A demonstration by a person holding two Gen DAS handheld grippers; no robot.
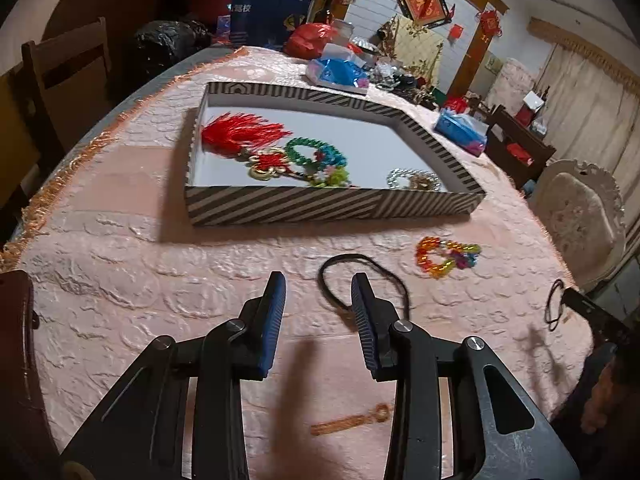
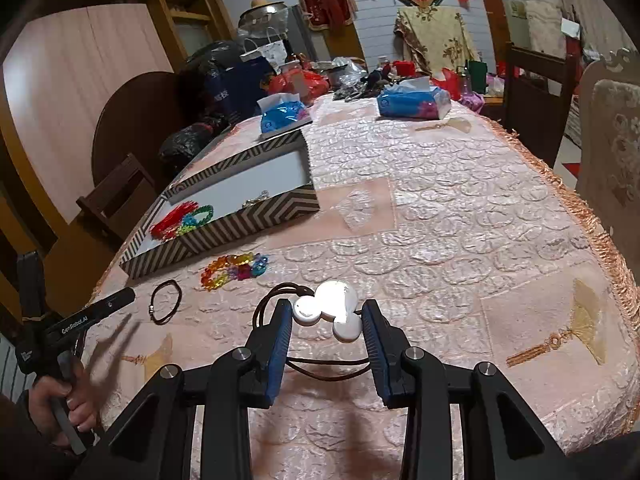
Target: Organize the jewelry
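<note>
much of the striped tray [image 1: 332, 204] stays hidden from my right wrist camera, its near wall covering all but slivers of the red tassel [image 2: 174, 216] and green bracelet [image 2: 202, 213]; a silvery piece at the tray's near right corner [image 1: 412, 179] is too small to make out. my left claw [image 1: 319, 286] hangs wide open and empty over the pink-clothed bench [image 1: 132, 264], a black cord loop [image 1: 362, 280] lying just past its right finger, partly behind it. my right claw [image 2: 326, 312] is also spread wide, gripping nothing, with the white mouse-shaped pendant [image 2: 330, 306] lying between its fingertips, whether touching i cannot tell, and its brown cord [image 2: 328, 372] trailing beneath. a multicoloured bead bracelet [image 2: 234, 270] lies near the tray, outside it.
</note>
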